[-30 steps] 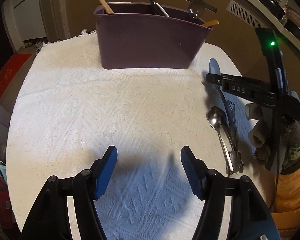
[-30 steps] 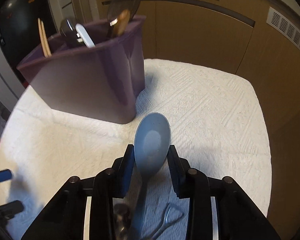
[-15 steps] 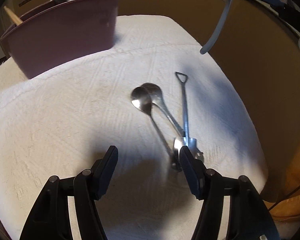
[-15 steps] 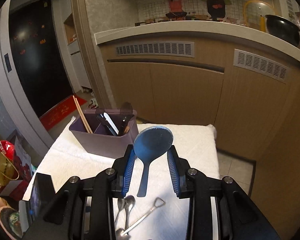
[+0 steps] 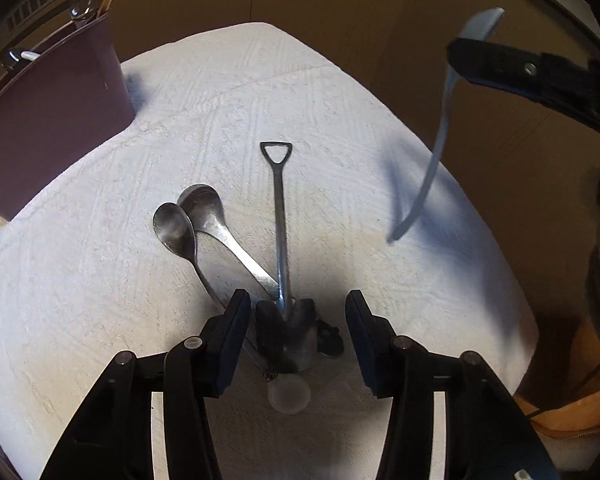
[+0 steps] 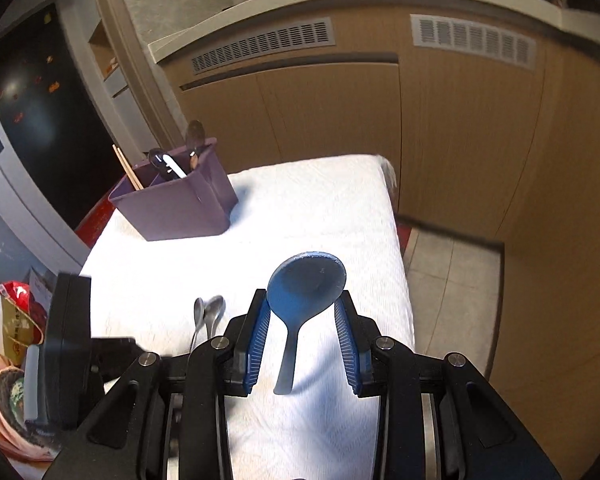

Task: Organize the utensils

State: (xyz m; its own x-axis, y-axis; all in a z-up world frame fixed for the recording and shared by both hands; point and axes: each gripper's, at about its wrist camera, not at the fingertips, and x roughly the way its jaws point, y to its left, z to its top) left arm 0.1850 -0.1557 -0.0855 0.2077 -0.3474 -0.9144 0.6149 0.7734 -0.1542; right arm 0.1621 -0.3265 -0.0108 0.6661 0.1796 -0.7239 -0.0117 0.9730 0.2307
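White textured cloth (image 5: 340, 128) covers the table before tan cabinets. From the left wrist, the left gripper (image 5: 296, 316) is spread wide around a steel shovel-shaped spoon (image 5: 282, 248), beside two steel teaspoons (image 5: 188, 232); a purple plastic utensil caddy (image 5: 48, 128) stands far left. From the right wrist, the right gripper (image 6: 302, 330) pinches a blue plastic rice paddle (image 6: 306, 288) above the cloth, well apart from the caddy.

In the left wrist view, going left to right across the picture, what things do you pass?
purple utensil holder → two metal spoons → shovel-shaped spoon → blue rice paddle held up by the right gripper
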